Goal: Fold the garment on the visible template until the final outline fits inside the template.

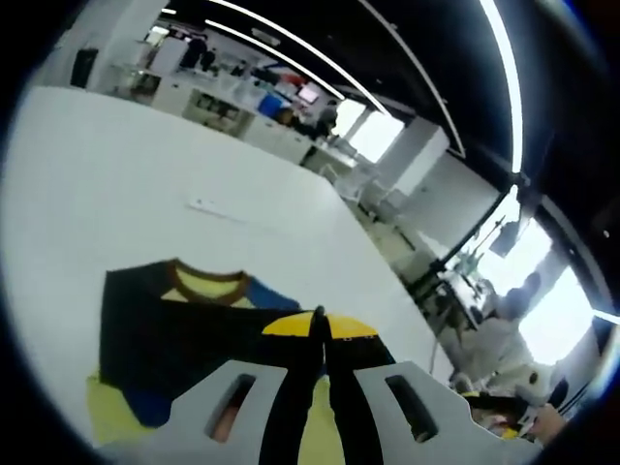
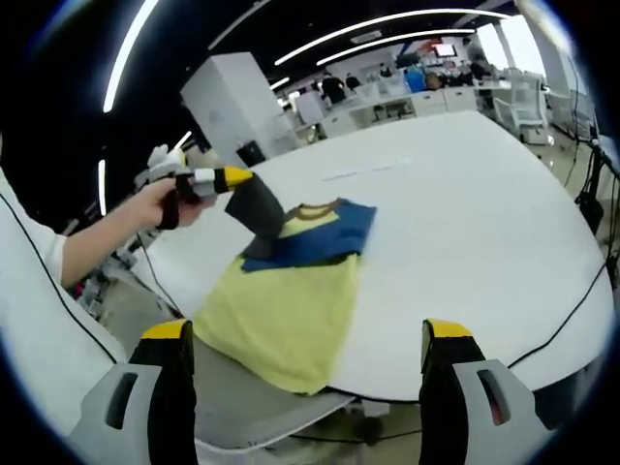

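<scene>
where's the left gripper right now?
In the right gripper view the left gripper is at upper left, held in a hand, shut on the garment sleeve, lifting it above the white table.

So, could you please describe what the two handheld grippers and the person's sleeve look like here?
The left gripper has black jaws with yellow tips on pale grey, slotted mounts; in its own view the jaws meet at a yellow tip. The right gripper matches it: black jaws, yellow caps, grey slotted brackets. The person wears a white sleeve with a thin black cable running over it.
</scene>
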Tool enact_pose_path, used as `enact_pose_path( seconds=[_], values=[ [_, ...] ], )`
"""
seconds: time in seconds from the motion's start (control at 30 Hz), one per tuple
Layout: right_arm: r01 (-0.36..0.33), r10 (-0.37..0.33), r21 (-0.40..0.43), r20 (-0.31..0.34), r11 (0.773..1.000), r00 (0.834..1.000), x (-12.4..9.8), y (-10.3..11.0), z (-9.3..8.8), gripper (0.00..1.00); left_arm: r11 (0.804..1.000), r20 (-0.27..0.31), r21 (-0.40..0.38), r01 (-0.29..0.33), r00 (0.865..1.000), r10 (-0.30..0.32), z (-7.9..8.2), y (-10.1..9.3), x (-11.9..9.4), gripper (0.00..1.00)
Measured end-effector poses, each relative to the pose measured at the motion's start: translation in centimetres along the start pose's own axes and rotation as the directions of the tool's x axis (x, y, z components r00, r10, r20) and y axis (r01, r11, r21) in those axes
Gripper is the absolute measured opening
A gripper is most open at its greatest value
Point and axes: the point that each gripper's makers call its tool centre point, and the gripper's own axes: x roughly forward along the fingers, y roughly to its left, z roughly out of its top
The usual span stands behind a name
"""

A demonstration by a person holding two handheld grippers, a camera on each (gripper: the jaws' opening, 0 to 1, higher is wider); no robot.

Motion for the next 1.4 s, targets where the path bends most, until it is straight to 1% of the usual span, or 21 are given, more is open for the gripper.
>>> enact_pose_path(
  seconds=[0.3,0.43,0.63,0.77,0.9,1.1,1.4],
  values=[
    [-0.006,0.006,0.005,-0.006,1.0,1.0,0.1,-0.6,-0.1,0.97,0.999,-0.008,-0.044,-0.011,1.0,0.011,-1.0,0.0,1.3,0.0],
    [-0.005,0.005,0.009,-0.009,1.0,1.0,0.0,-1.0,-0.1,0.96,0.999,-0.017,-0.039,-0.016,1.0,0.015,-1.5,-0.1,2.0,0.0],
    [-0.011,0.011,0.009,-0.012,1.0,1.0,0.2,-1.3,0.0,0.97,0.999,-0.02,-0.051,-0.017,1.0,0.016,-1.9,-0.4,2.6,0.0],
    [-0.015,0.015,-0.014,-0.032,1.0,0.999,0.5,-1.5,-0.1,0.97,0.998,-0.032,-0.059,-0.019,0.999,0.017,-2.7,-0.6,3.2,0.0],
    [-0.031,0.03,-0.023,-0.036,0.999,0.999,0.8,-1.4,0.1,0.97,0.997,-0.041,-0.067,-0.026,0.999,0.023,-3.3,-0.6,3.8,0.0],
    [-0.051,0.049,-0.039,-0.048,0.998,0.998,1.3,-1.6,0.2,0.97,0.996,-0.046,-0.085,-0.036,0.998,0.032,-3.8,-0.4,4.7,0.0],
    [-0.066,0.062,-0.053,-0.077,0.996,0.995,1.9,-2.1,-0.1,0.97,0.989,-0.053,-0.141,-0.047,0.998,0.04,-4.6,-0.2,6.2,0.0]
  ],
)
